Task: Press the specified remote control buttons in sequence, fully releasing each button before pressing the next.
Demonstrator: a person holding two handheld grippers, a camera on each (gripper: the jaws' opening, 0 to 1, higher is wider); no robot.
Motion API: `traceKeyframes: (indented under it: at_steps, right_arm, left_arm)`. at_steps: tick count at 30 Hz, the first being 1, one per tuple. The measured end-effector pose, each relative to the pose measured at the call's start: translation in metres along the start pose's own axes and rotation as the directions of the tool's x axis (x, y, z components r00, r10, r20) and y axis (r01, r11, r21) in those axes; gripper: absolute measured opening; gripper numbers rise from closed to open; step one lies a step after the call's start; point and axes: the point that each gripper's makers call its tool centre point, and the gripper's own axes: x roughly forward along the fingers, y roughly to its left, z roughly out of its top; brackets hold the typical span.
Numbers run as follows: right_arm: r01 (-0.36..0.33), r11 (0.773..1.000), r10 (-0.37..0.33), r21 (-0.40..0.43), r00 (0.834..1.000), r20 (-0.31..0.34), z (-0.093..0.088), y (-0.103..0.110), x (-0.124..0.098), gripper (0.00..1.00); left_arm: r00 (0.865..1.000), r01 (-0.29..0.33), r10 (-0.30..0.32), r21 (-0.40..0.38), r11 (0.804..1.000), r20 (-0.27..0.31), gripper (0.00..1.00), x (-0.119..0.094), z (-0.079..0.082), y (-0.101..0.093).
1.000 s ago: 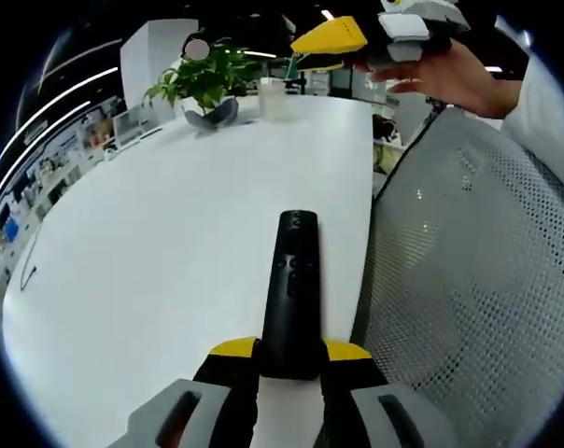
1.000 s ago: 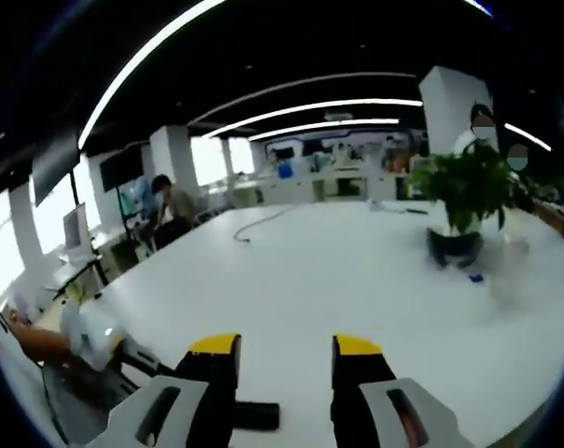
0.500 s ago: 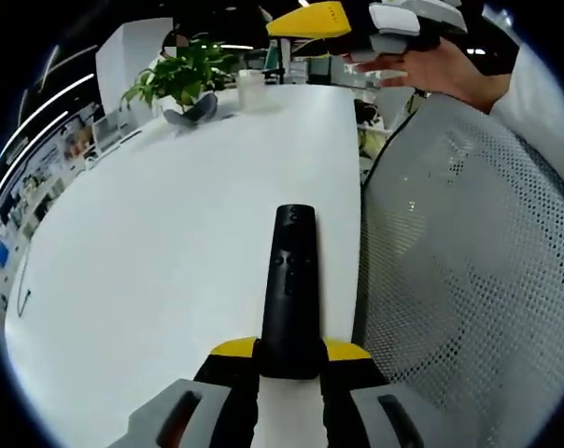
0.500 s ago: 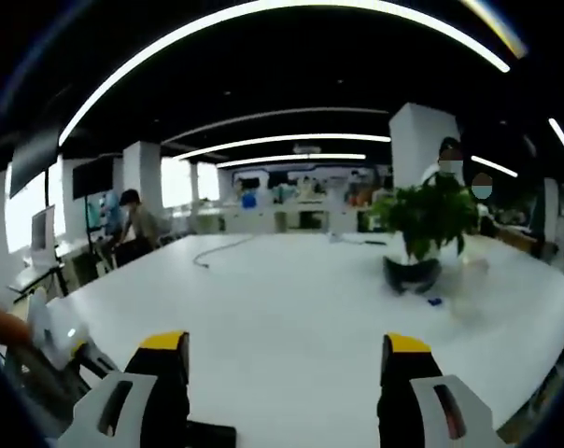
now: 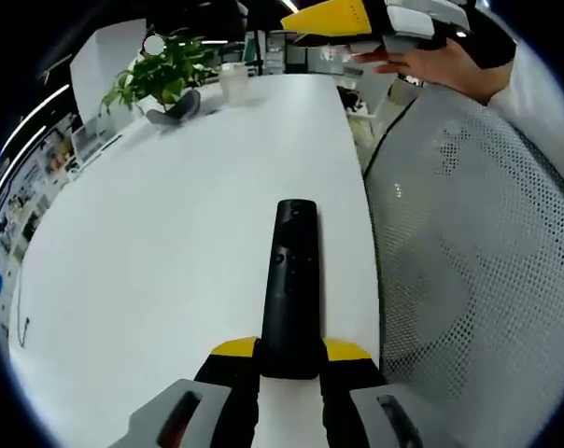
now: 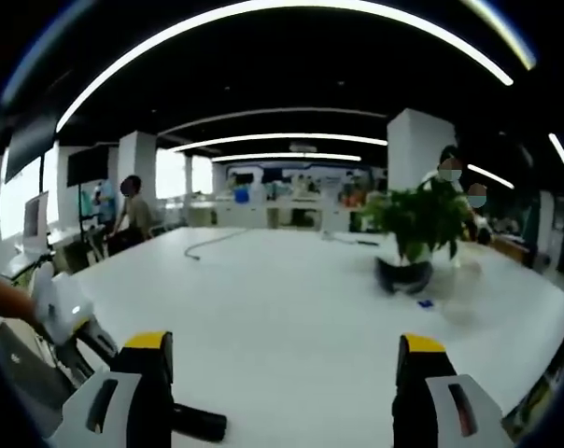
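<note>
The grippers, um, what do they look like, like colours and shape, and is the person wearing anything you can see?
The left gripper has two black jaws capped with yellow tips, rising from pale grey housings with dark slots. The right gripper is built the same way: yellow-tipped black jaws on grey slotted housings. In the left gripper view, the right gripper shows a yellow pointed jaw and a grey-white body, gripped by a hand with a white sleeve.

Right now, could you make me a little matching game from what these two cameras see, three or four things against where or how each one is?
Things:
1. remote control
2. potted plant
3. right gripper
4. mesh chair back

States:
a. jaws wide apart, holding nothing
b. clamped between yellow-tipped jaws
c. standing far off on the white table
d. beside the table edge, grey and perforated

Pairs: 1-b, 2-c, 3-a, 4-d
</note>
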Motion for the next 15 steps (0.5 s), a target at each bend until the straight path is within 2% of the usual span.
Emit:
traceKeyframes:
  at_steps: [9,15]
  right_arm:
    - [0.001,1.0,-0.001,-0.001,0.999,-0.036,-0.006,-0.001,0.0,0.93]
    - [-0.007,1.0,0.006,-0.014,0.999,-0.052,-0.009,0.002,0.0,0.91]
  left_arm:
    - [1.0,0.011,-0.01,0.013,1.0,-0.026,0.23,-0.002,0.002,0.03]
    - [0.999,-0.01,0.011,0.041,0.999,-0.032,0.23,-0.004,0.007,0.057]
